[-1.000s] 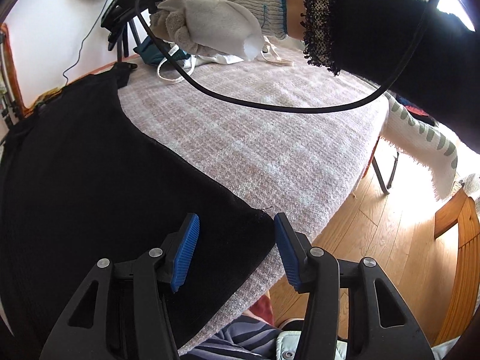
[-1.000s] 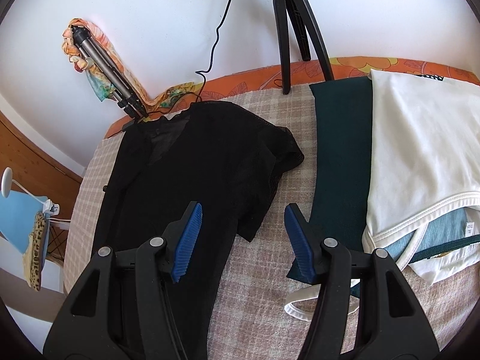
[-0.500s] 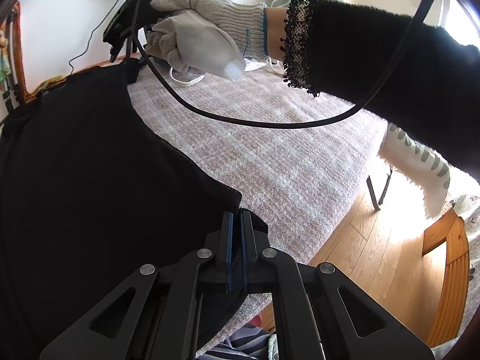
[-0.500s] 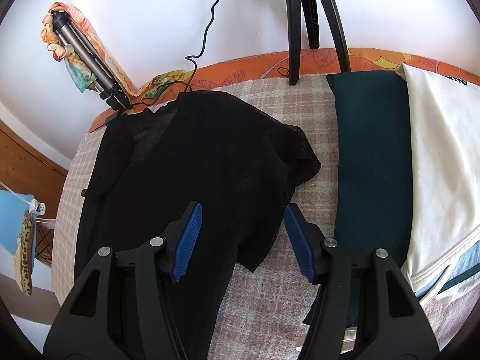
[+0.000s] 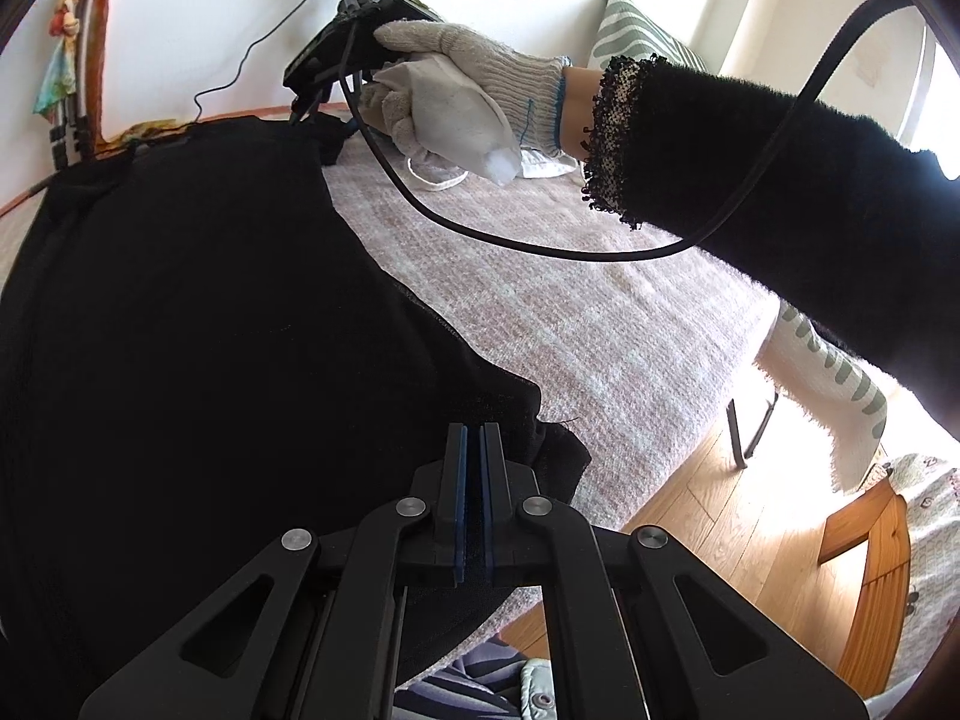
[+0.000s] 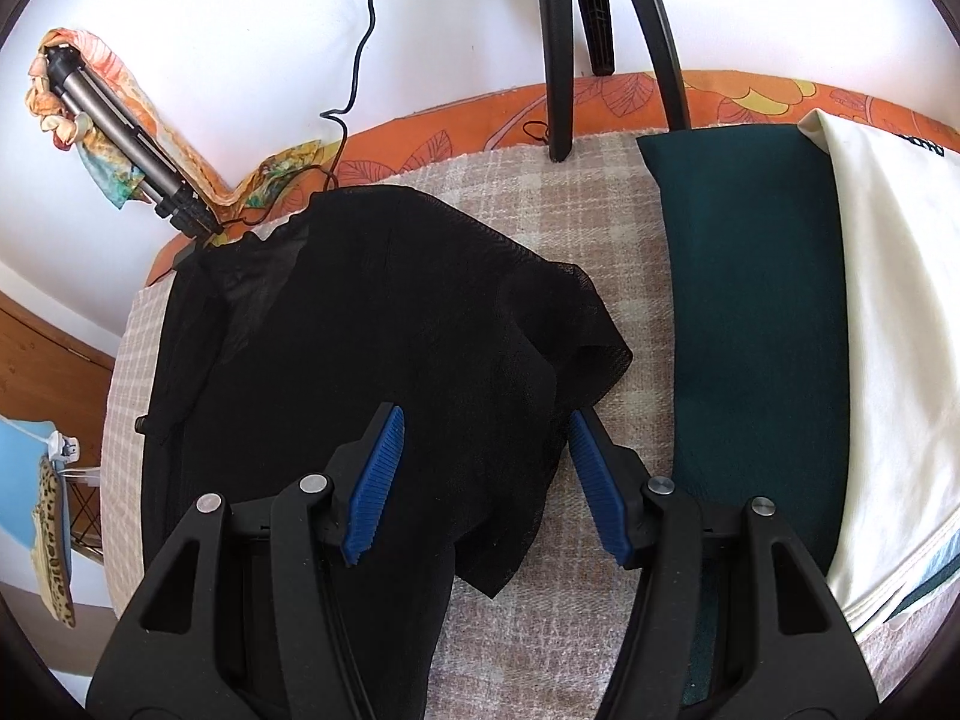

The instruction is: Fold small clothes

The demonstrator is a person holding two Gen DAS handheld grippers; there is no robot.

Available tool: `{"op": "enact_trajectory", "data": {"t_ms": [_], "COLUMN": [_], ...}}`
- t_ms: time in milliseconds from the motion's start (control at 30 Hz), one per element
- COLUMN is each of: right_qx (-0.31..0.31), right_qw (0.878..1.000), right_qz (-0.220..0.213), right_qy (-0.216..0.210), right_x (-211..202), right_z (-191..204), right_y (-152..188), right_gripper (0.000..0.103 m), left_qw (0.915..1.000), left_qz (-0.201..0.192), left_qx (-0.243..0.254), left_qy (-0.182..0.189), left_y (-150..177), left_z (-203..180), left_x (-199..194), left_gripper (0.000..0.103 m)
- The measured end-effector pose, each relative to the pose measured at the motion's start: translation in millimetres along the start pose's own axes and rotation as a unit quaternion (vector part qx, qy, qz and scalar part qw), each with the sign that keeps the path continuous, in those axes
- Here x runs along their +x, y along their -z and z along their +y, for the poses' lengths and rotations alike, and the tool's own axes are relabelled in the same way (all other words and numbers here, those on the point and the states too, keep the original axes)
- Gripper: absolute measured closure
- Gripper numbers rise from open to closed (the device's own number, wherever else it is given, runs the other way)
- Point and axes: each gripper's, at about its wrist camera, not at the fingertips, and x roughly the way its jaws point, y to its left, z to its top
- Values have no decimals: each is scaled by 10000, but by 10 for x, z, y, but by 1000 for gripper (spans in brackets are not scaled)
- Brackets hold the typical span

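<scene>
A black mesh top (image 6: 372, 324) lies spread on the pink-checked cover (image 6: 636, 360); it also fills the left of the left wrist view (image 5: 198, 324). My left gripper (image 5: 472, 444) is shut on the top's near hem corner, with cloth bunched beside the pads. My right gripper (image 6: 486, 438) is open above the top's right side, near the sleeve (image 6: 588, 354); its jaws straddle the cloth without pinching it. In the left wrist view, the gloved hand (image 5: 456, 90) holds the right gripper at the top's far corner.
A dark green garment (image 6: 756, 312) and a white garment (image 6: 900, 324) lie to the right of the top. Tripod legs (image 6: 564, 48) stand at the back edge. A cable (image 5: 540, 240) hangs across the cover. The cover's edge drops to wooden floor (image 5: 720, 516) on the right.
My left gripper closed on the hem corner of the black top and now holds it. My right gripper moved forward over the top, still open.
</scene>
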Motion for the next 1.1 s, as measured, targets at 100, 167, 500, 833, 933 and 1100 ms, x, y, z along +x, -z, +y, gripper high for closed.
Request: {"op": "enact_trajectory", "data": {"t_ms": [100,167,500,833,933,1100], "right_qx": [-71,-49,47,-672,-661,-616], "right_qw": [9995,9996,9997,9966,9969,9969], "right_qz": [125,113,30,-59,-181,-401], "right_qy": [278,235,241,466,391,276], "right_x": [84,77,63,119,45,-149], "right_z": [13,-6,-79,237,319,527], "right_y": [26,25,-20,60,37,-55], "right_gripper": [43,43,39,98,98,98], "left_qw": [9999,9997,9924,9999,9990,9962], "left_qz": [-35,68,196,-140,-333,-526], "left_qx": [59,216,1142,-20,-295,-691], "left_qy": [83,117,-421,-2,33,53], "left_y": [26,29,-9,-32,1,75], "left_z": [-53,-134,-447,17,106,275], "left_x": [-36,14,442,115,-76,-283], "left_gripper": [101,93,60,96,96,96]}}
